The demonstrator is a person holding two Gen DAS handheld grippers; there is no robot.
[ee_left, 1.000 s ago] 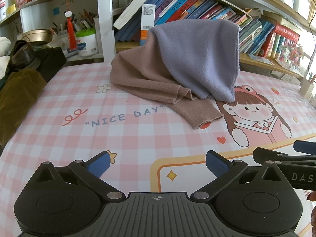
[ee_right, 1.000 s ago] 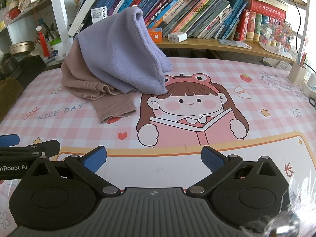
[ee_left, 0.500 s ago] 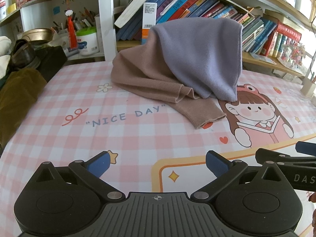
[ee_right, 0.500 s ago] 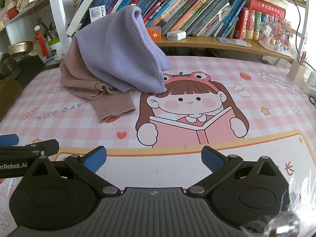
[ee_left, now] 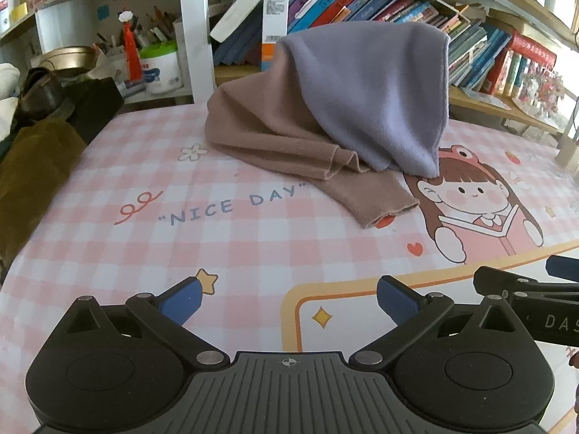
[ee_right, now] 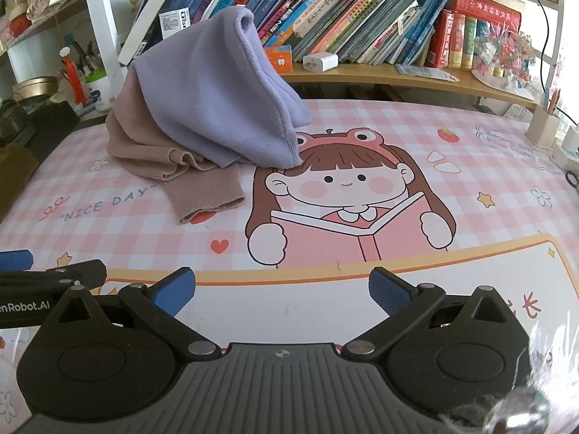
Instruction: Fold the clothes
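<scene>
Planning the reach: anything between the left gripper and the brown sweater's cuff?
Nothing: left wrist view shows only bare printed tablecloth between the left gripper and the brown sweater.

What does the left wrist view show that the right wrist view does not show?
Only the left wrist view shows the dark brown cloth heap at the table's left edge. Only the right wrist view shows the white charger block on the wooden shelf. Both show the lilac fleece garment lying over the dusty-pink knitted sweater, and both grippers open.
</scene>
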